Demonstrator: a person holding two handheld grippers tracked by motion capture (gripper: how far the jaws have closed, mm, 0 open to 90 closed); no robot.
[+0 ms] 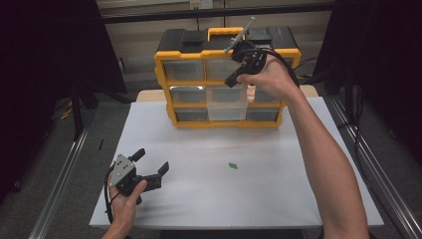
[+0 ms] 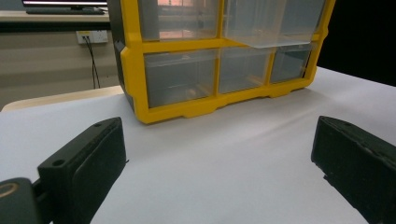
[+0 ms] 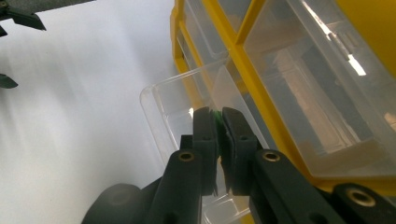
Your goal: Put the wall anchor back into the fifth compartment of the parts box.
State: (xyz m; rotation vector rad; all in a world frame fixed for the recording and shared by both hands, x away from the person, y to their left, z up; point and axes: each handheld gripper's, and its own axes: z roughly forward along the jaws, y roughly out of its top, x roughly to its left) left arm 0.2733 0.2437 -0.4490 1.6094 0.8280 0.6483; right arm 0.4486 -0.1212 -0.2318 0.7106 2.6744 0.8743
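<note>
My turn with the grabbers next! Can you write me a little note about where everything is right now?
Right gripper: shut on a small green piece, held above the pulled-out clear drawer in the middle row of the yellow organizer.
Left gripper: open, holding nothing, low over the white table.
Another green piece lies on the table.
Done: drawer pulled out, one piece picked up.
Left: probably drop it in the drawer, fetch the other piece, push the drawer shut.
</note>
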